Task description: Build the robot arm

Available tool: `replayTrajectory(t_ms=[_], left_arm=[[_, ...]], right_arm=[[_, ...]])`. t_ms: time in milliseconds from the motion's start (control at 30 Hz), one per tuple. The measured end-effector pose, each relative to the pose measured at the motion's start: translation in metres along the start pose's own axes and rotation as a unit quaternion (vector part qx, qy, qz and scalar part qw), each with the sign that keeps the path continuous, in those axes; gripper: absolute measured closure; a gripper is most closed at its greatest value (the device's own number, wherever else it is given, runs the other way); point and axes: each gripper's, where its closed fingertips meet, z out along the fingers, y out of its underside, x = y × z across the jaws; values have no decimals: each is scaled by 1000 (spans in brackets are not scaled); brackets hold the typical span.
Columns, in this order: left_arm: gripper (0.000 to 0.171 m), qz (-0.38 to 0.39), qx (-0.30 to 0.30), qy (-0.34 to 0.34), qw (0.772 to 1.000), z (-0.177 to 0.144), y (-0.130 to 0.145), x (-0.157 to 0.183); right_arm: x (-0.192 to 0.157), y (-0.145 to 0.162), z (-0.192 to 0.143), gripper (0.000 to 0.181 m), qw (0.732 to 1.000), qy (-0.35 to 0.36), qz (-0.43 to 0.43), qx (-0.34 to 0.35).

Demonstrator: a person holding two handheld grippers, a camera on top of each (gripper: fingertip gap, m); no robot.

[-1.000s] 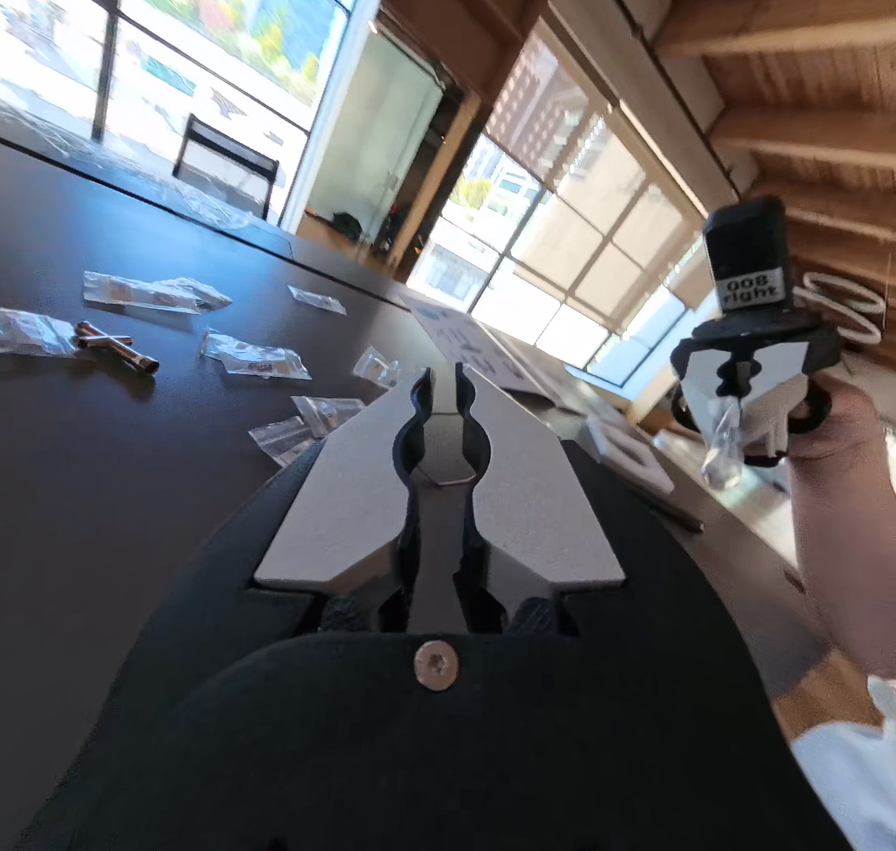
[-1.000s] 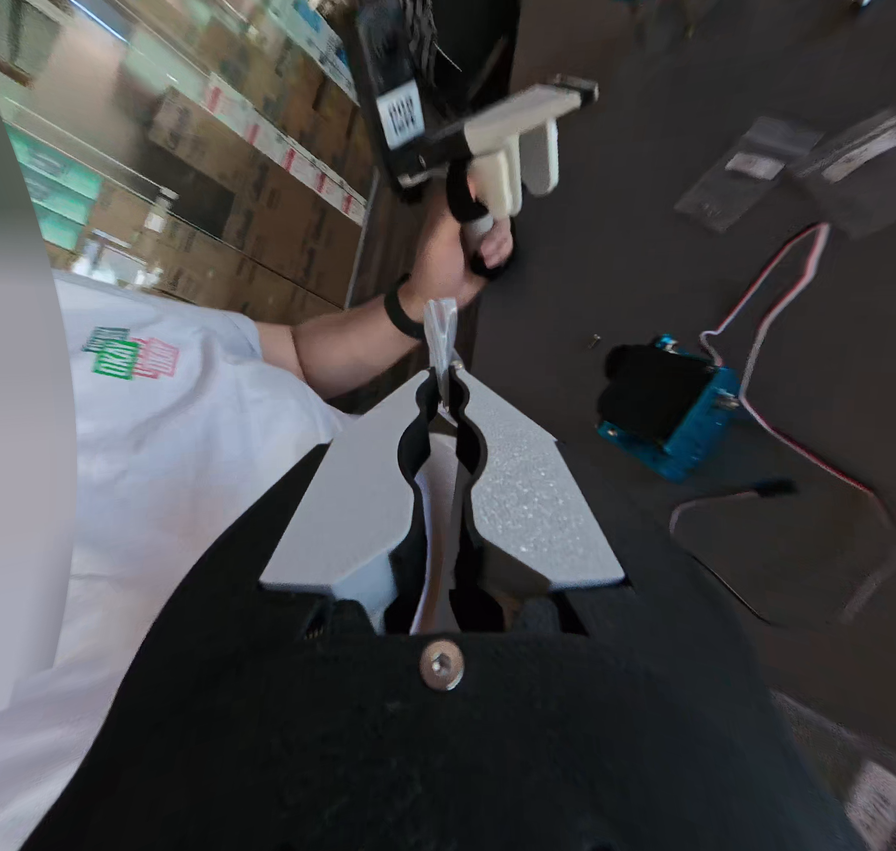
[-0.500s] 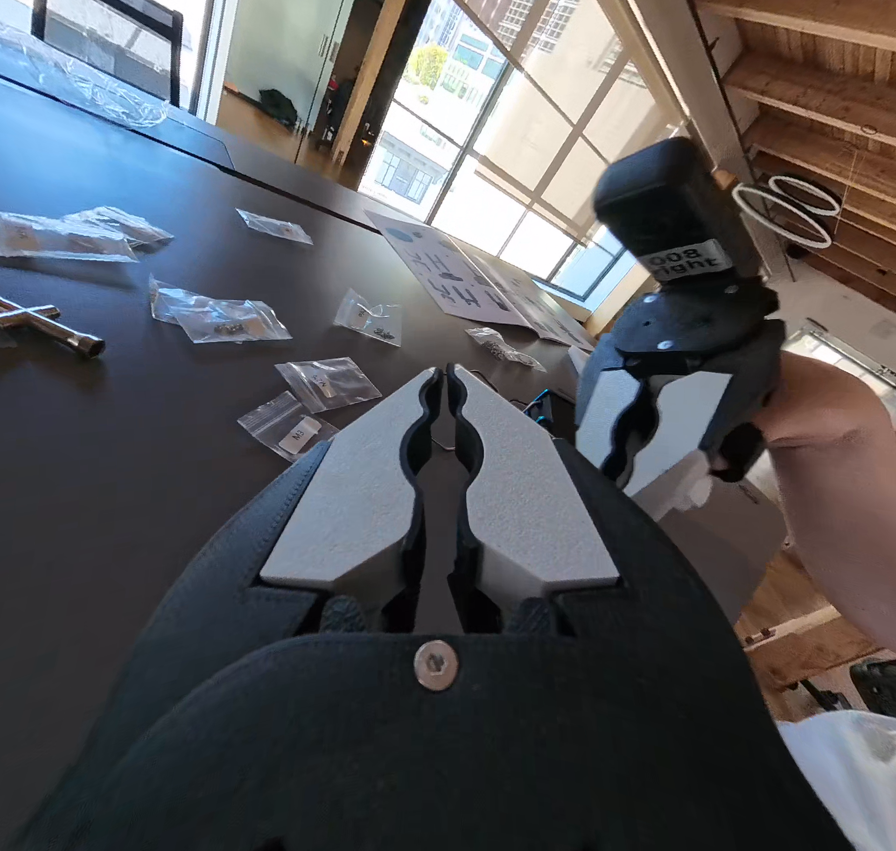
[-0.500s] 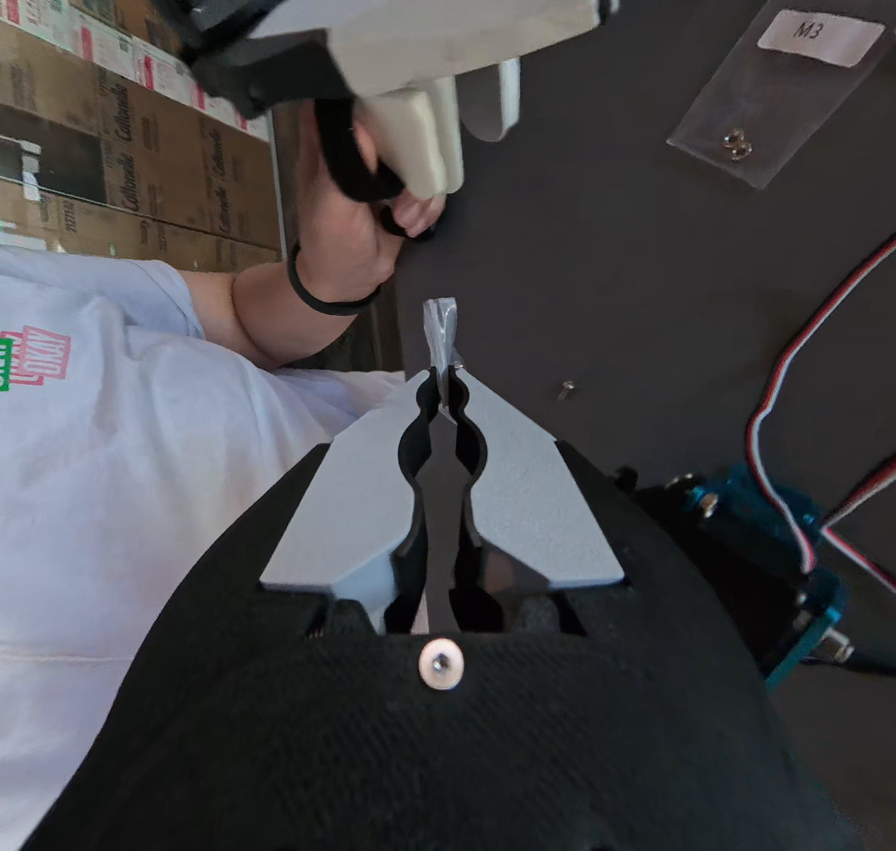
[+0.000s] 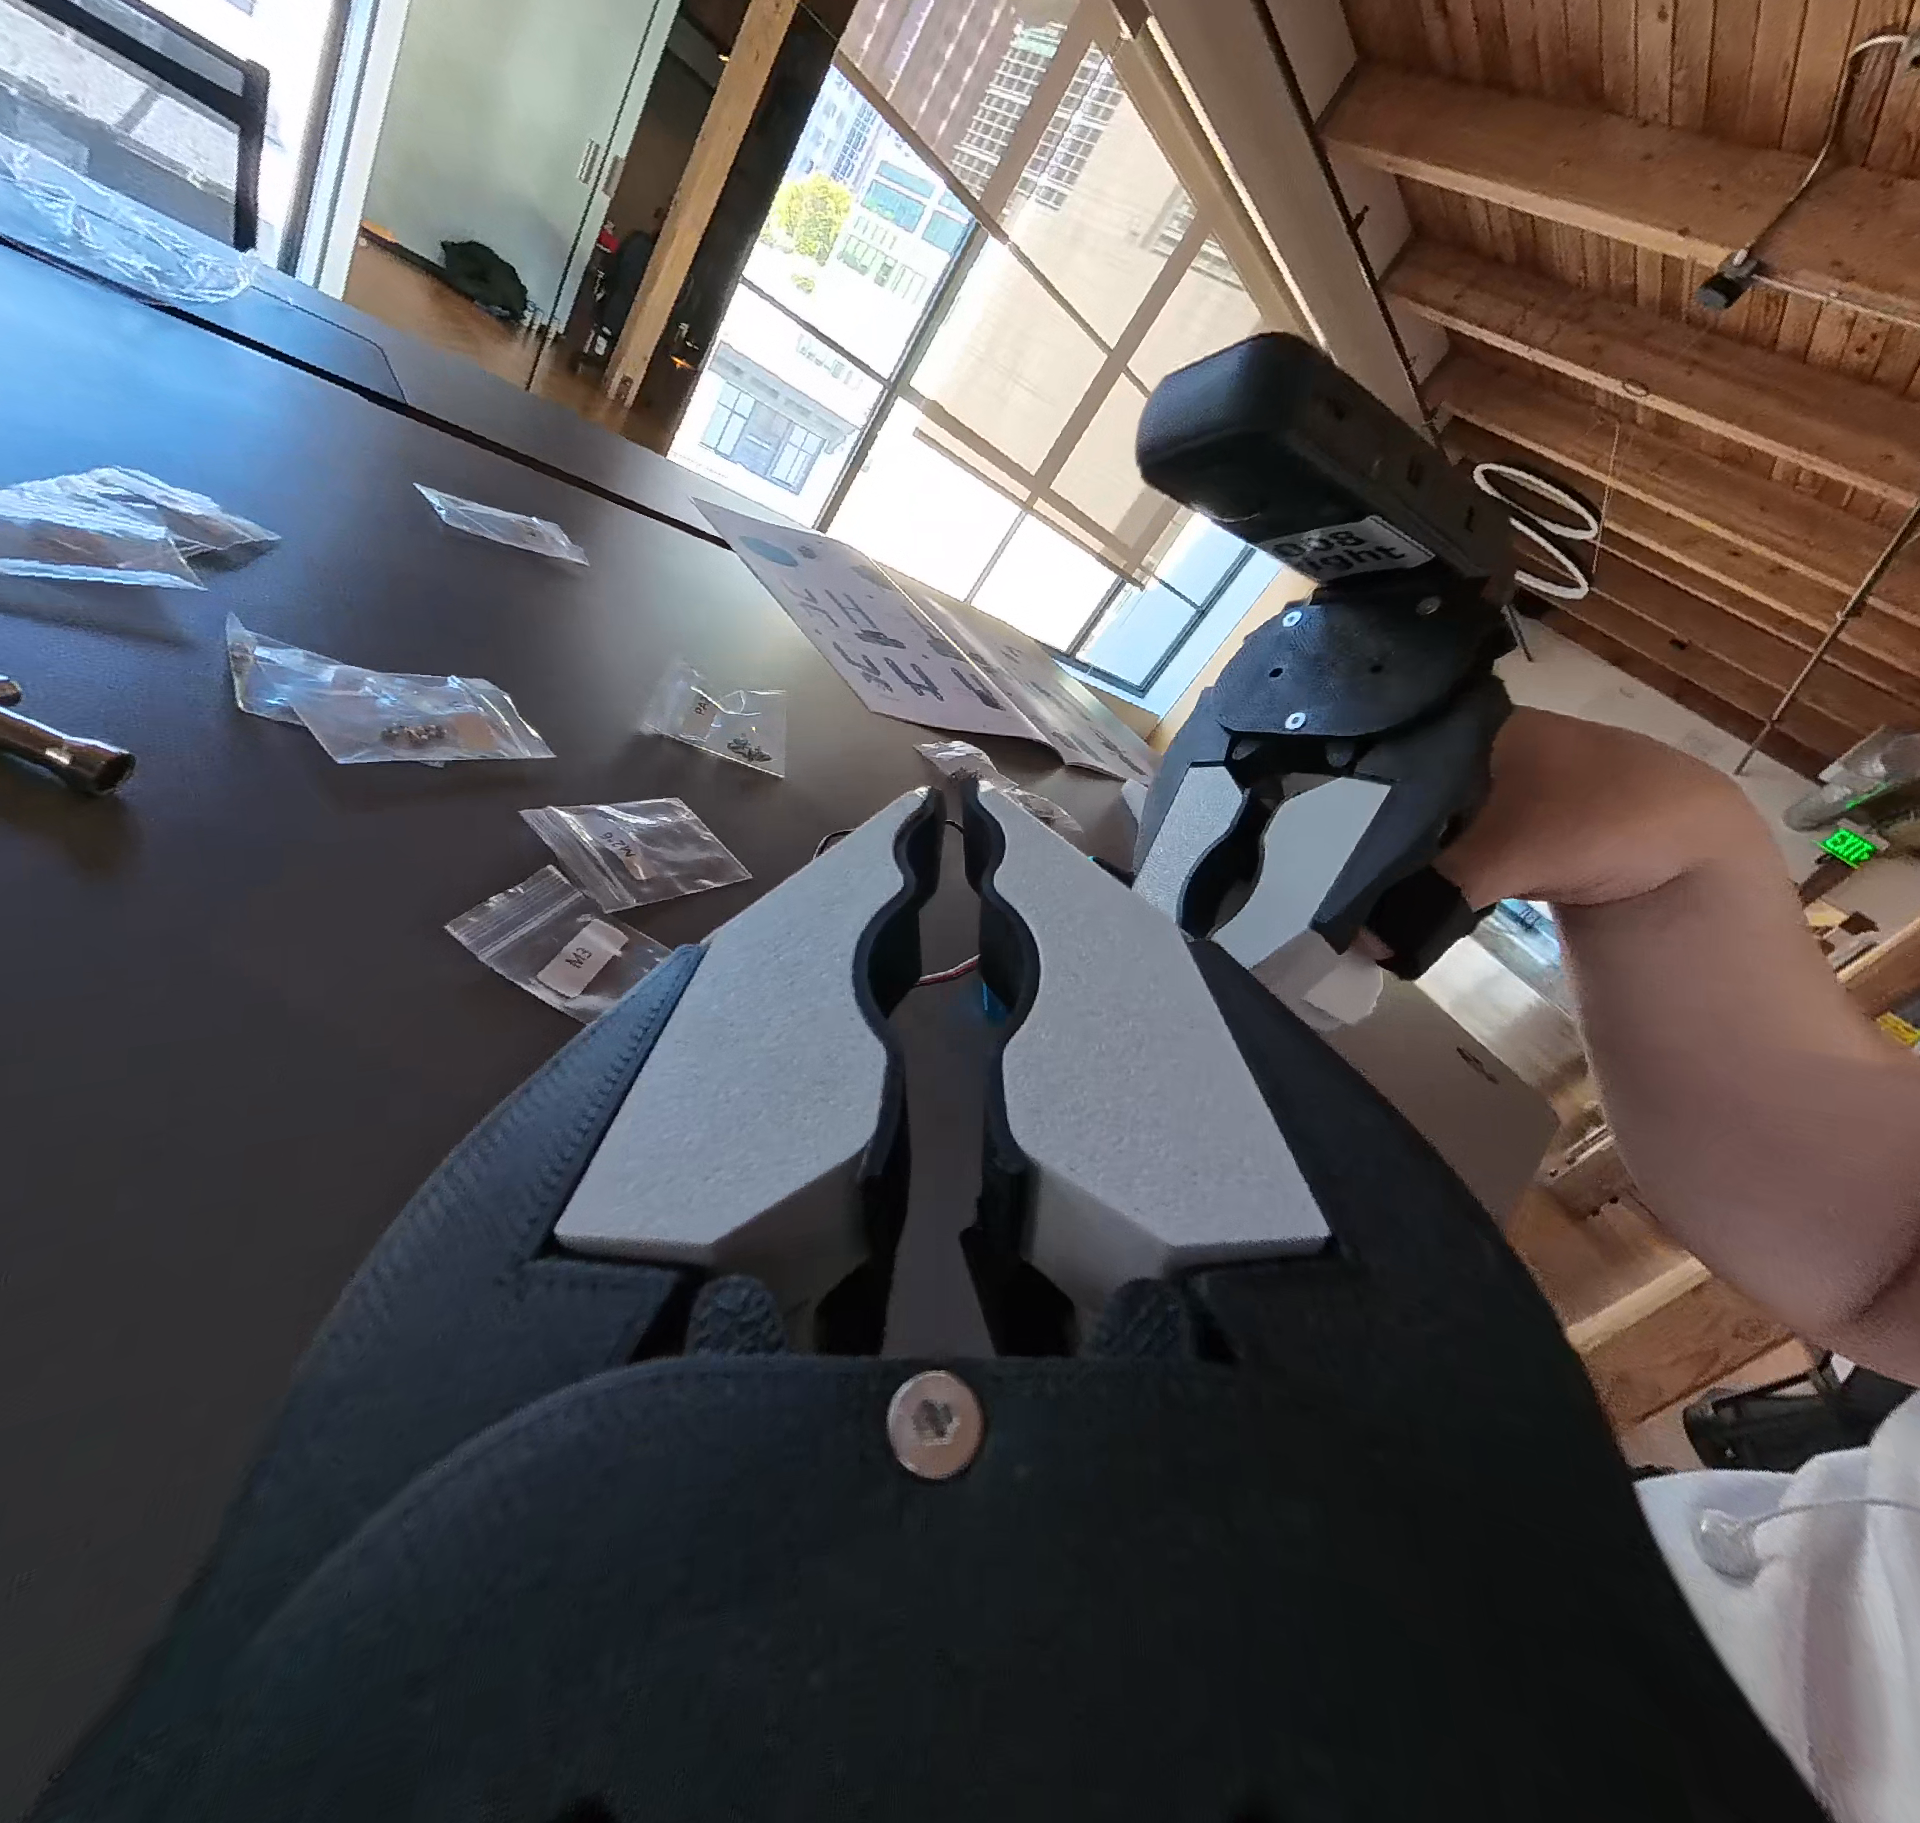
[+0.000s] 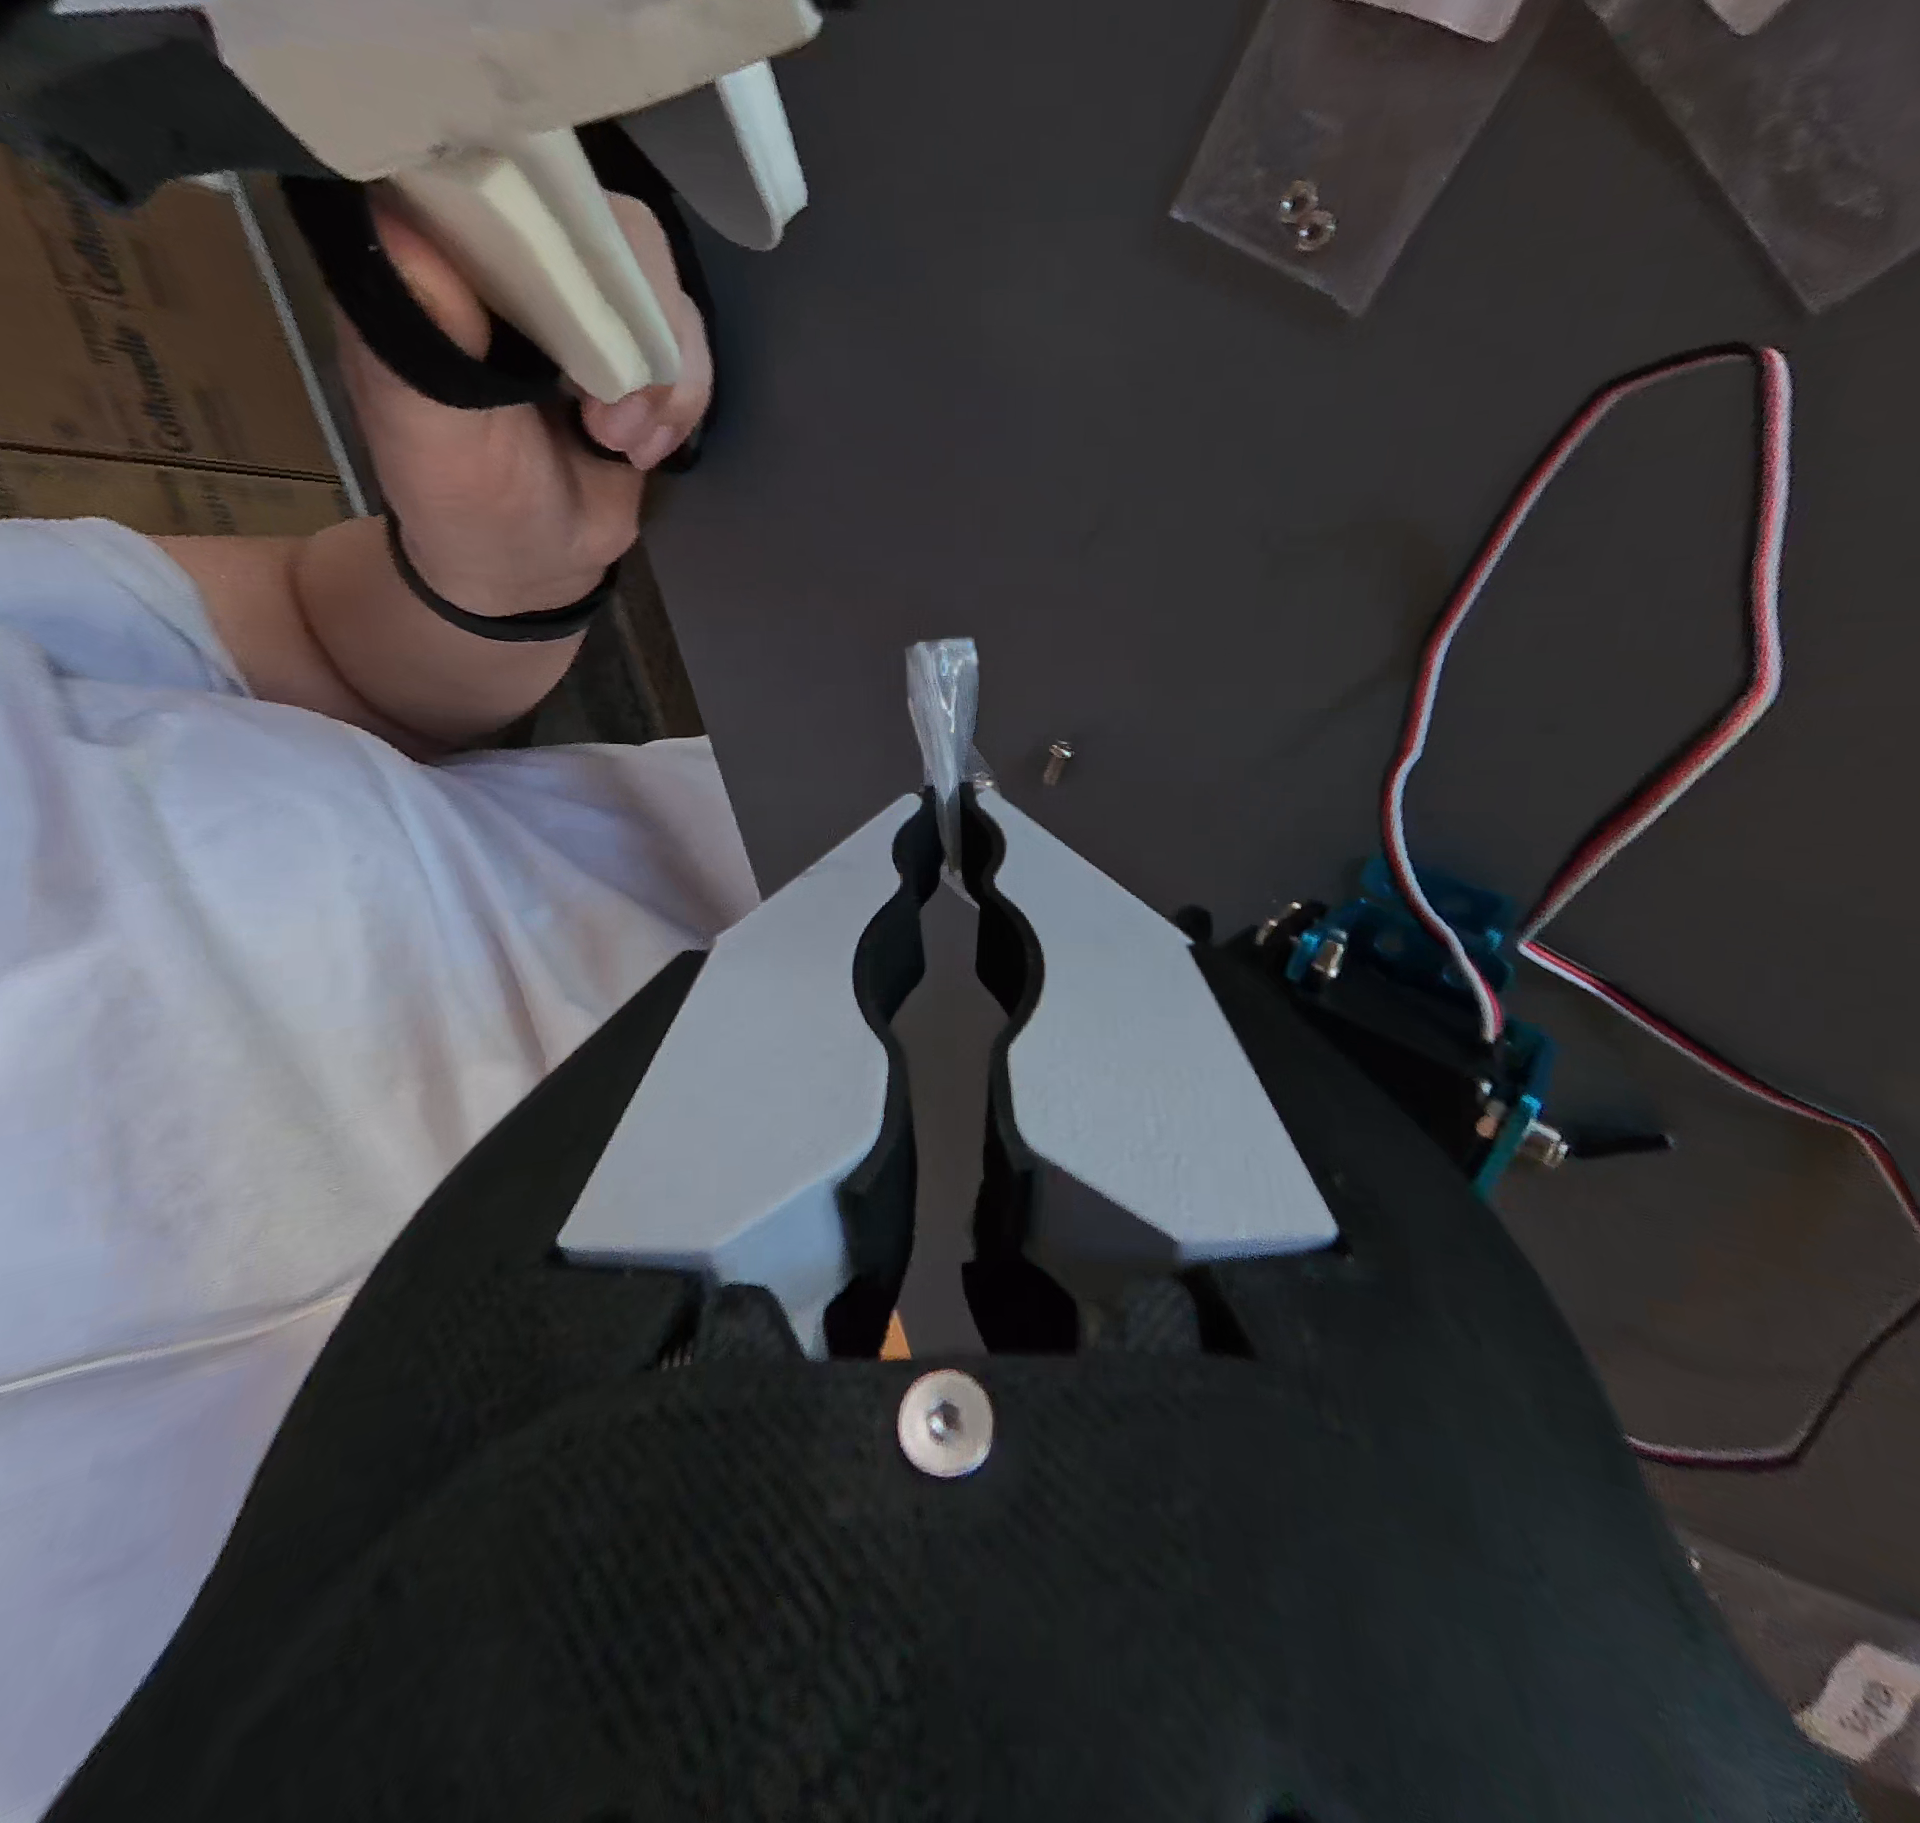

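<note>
My right gripper (image 6: pixel 948 805) is shut on a small clear plastic bag (image 6: pixel 940 708) and holds it just above the dark table (image 6: pixel 1143 474). A loose screw (image 6: pixel 1057 763) lies on the table right beside the bag. A blue and black servo (image 6: pixel 1392 1004) with a red, white and black wire (image 6: pixel 1761 630) lies to the right of my right gripper. My left gripper (image 5: pixel 948 799) is shut and empty, low over the table. The right gripper (image 5: pixel 1210 900) hangs close to its right. The left gripper's underside (image 6: pixel 468 28) and the hand (image 6: pixel 499 485) holding it show at the upper left.
Several small clear bags of hardware (image 5: pixel 597 942) (image 5: pixel 405 719) (image 6: pixel 1361 111) lie scattered on the table. A metal socket wrench (image 5: pixel 62 750) lies at the far left. A printed sheet (image 5: pixel 883 651) lies farther back. The table edge (image 6: pixel 707 693) runs by a person's white shirt. The gap from one gripper's tips to the other's is roughly 11 centimetres. The metal socket wrench (image 5: pixel 62 750) lies some 15 centimetres from my left tips, 25 centimetres from my right tips.
My right gripper has come down with the bag, close beside my left gripper and over the screw and servo. My left gripper's fingers have closed from a small gap.
</note>
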Motion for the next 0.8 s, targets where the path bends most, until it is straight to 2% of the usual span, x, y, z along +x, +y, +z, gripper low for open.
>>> replayTrajectory(t_ms=[200,800], left_arm=[[169,-8,-4,11,1000,1,1,2],[170,6,0,19,1000,0,0,7]], right_arm=[[11,1,2,179,999,45,1,-26],[22,0,5,179,998,41,42,-29]])
